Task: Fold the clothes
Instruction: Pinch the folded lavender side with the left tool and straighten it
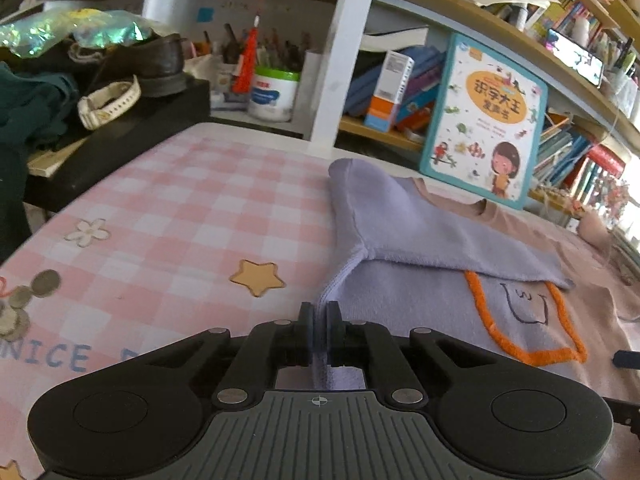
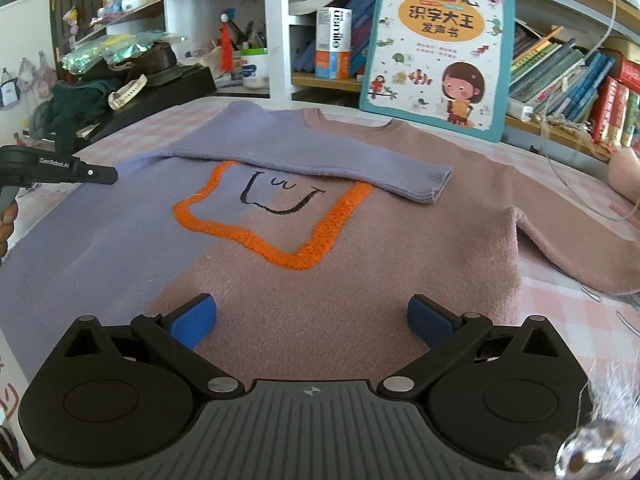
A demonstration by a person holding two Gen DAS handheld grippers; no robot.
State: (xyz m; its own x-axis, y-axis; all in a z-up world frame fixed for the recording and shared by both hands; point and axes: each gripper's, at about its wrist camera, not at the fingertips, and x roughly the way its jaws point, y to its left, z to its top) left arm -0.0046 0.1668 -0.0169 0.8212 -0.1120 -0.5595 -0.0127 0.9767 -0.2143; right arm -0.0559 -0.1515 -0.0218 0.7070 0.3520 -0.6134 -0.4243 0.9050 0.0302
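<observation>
A lilac and dusty-pink sweater (image 2: 312, 280) with an orange square and a smiley face lies flat, front up, on the pink checked tablecloth (image 1: 168, 208). Its lilac sleeve (image 2: 320, 160) is folded across the chest. The pink sleeve (image 2: 568, 240) lies spread out to the right. My left gripper (image 1: 319, 320) is shut on the sweater's lilac side edge (image 1: 340, 280). It also shows at the left of the right wrist view (image 2: 100, 174). My right gripper (image 2: 312, 316) is open and empty, low over the sweater's lower front.
A children's picture book (image 2: 436, 48) leans on the shelf behind the sweater. Shelves of books (image 2: 572, 76) run along the back. A black stand (image 1: 120, 136) with a shoe, a watch and dark cloth sits at the left. A white tub (image 1: 274, 96) holds pens.
</observation>
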